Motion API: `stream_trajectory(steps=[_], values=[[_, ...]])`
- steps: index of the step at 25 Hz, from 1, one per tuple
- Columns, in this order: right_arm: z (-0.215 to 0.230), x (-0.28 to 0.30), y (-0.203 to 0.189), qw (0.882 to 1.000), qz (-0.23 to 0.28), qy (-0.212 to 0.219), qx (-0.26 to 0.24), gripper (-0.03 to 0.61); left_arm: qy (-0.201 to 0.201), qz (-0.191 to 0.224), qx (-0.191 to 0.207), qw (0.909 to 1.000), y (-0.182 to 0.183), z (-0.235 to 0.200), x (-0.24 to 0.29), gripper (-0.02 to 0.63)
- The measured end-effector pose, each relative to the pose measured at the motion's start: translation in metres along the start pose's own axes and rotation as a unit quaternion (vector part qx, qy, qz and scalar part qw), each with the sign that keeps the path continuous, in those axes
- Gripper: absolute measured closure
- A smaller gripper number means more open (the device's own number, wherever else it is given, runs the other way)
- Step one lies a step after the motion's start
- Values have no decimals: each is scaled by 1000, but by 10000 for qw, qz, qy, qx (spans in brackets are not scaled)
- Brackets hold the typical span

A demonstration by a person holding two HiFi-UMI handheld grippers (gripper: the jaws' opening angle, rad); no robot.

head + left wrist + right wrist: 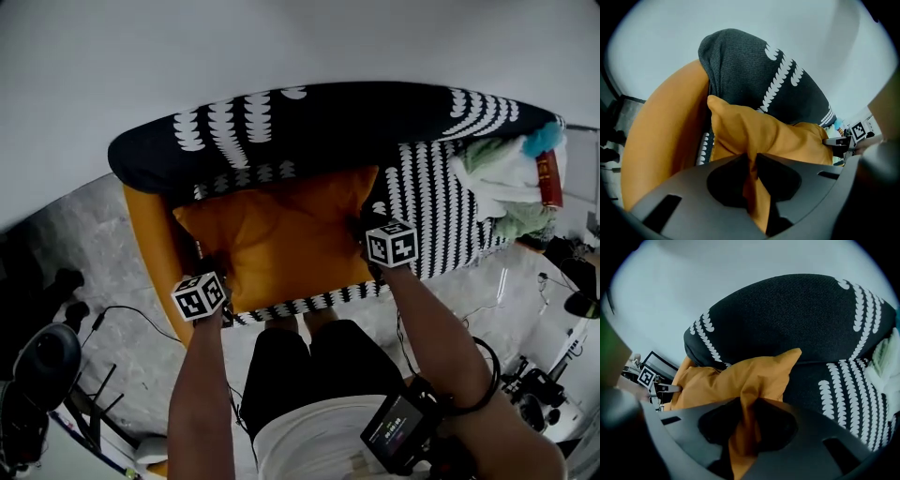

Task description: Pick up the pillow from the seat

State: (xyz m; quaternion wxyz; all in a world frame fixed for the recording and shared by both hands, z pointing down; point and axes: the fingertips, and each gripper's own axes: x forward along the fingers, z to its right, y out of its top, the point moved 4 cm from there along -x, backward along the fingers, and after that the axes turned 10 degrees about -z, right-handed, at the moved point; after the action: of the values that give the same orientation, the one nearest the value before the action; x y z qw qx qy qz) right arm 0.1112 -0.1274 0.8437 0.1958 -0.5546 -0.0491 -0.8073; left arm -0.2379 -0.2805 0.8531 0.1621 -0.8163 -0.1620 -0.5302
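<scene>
Left gripper (751, 165) and right gripper (749, 405) pinch the pillow (281, 239) at nine and three o'clock; best lifted together, level.

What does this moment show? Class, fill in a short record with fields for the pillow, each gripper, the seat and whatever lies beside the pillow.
pillow: orange pillow, on the seat in front of the backrest
left gripper: left gripper shut on a fold of the pillow's left edge
right gripper: right gripper shut on a fold of the pillow's right edge
seat: black seat with white pattern, orange side
beside the pillow: heap of cloth at the seat's right end
lifted clear: cannot tell
</scene>
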Motion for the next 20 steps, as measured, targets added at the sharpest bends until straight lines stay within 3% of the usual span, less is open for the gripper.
stream_trajectory(steps=[6,14,20], values=[[-11,-18,-15,9997,132,124,-154,482,128,42,91,9999,-17,8,-25,554],[-7,-69,-60,9980,531,153,-296,491,313,217,3,9993,-59,50,-63,561],[-22,-65,-60,9980,476,163,-379,495,478,315,272,9980,-59,39,-75,568]])
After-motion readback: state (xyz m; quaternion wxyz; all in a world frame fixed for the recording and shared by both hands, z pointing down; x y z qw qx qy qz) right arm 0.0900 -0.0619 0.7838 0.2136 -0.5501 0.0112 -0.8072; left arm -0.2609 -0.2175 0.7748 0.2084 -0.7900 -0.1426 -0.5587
